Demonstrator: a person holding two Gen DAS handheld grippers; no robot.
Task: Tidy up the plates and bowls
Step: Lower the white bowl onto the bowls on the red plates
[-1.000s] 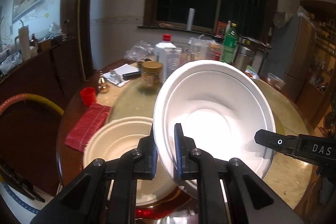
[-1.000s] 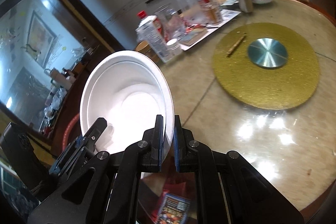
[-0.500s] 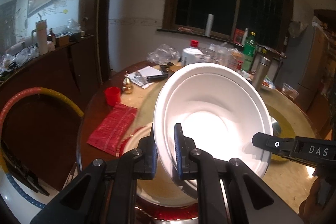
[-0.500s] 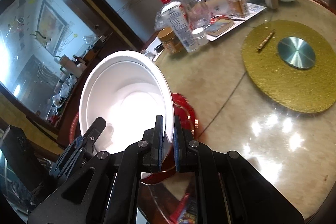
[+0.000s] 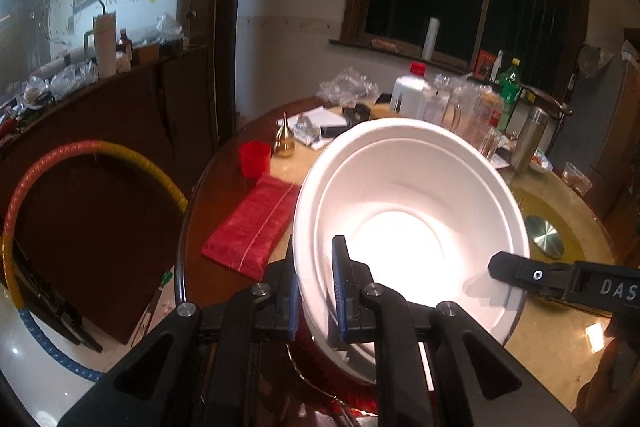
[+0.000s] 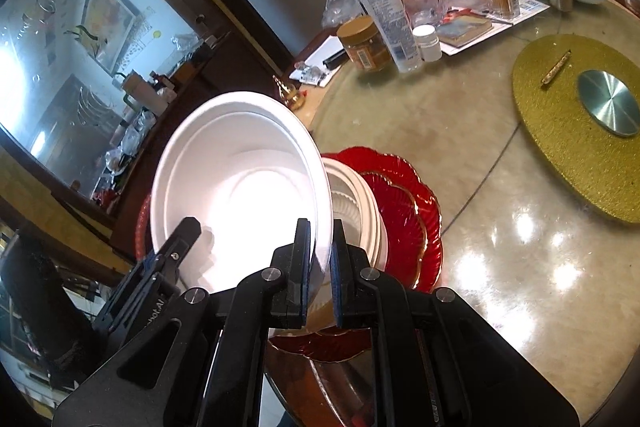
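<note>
A large white bowl (image 5: 404,219) is held in the air by both grippers, tilted with its inside toward the cameras. My left gripper (image 5: 316,291) is shut on its left rim. My right gripper (image 6: 320,259) is shut on its right rim; the bowl also shows in the right wrist view (image 6: 240,187). Below it a cream bowl (image 6: 360,211) sits on stacked red scalloped plates (image 6: 404,223) near the table's front edge. The right gripper's finger shows in the left wrist view (image 5: 560,279).
A round table (image 6: 500,267) carries a gold turntable mat (image 6: 560,131) with a steel disc, bottles and jars (image 6: 384,19) at the back, a red cloth (image 5: 252,227) and a red cup (image 5: 254,159). A hoop (image 5: 24,211) leans left of the table.
Both grippers have lifted the white bowl up and back toward the table's front edge. The cream bowl and red plates now show below it in the right wrist view.
</note>
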